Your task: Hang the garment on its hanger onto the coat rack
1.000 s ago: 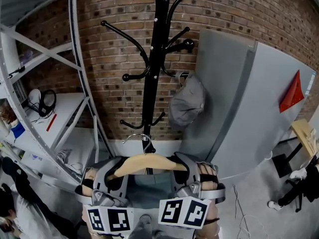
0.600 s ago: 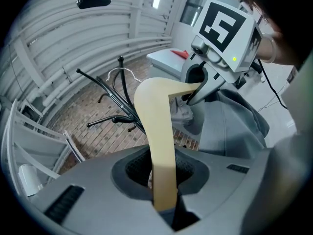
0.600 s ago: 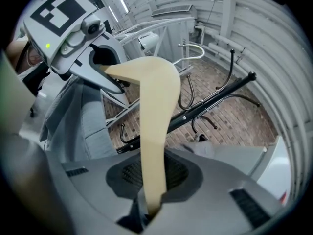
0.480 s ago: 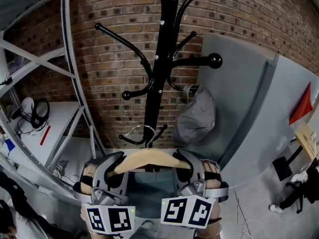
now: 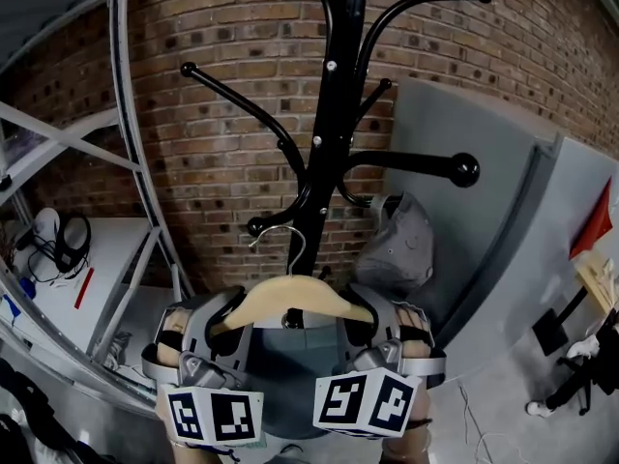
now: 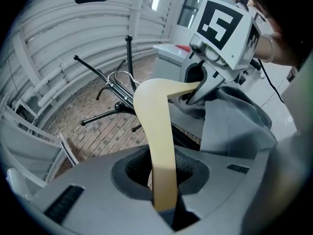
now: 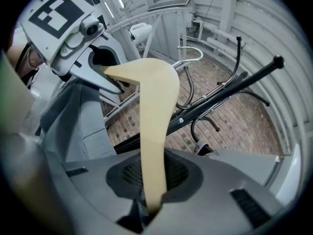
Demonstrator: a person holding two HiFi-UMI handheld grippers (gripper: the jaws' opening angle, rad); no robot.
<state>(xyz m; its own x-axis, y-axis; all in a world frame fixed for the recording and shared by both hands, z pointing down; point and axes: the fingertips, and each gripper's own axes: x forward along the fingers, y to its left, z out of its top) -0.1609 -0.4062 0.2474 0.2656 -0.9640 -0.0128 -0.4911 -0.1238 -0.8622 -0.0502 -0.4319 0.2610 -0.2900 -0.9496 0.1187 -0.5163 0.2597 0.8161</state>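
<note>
A pale wooden hanger [image 5: 290, 298] with a metal hook [image 5: 287, 243] carries a grey garment [image 5: 288, 370] that hangs between my hands. My left gripper [image 5: 221, 325] is shut on the hanger's left arm [image 6: 160, 141], and my right gripper [image 5: 371, 323] is shut on its right arm [image 7: 154, 131]. The black coat rack [image 5: 334, 114] stands straight ahead against the brick wall. The hook is level with the rack's lowest left prong [image 5: 280, 216], just right of its ball end. I cannot tell whether they touch. The garment [image 6: 234, 126] drapes below the opposite gripper.
A grey cap [image 5: 395, 247] hangs from a low prong on the rack's right side. A long prong [image 5: 416, 165] juts right above it. A grey partition [image 5: 493, 230] stands right. White metal shelving [image 5: 126, 153] with headphones [image 5: 66, 240] fills the left.
Both grippers have carried the hanger up and closer to the rack. Its hook has risen from below the lowest prong to beside it. Grips unchanged.
</note>
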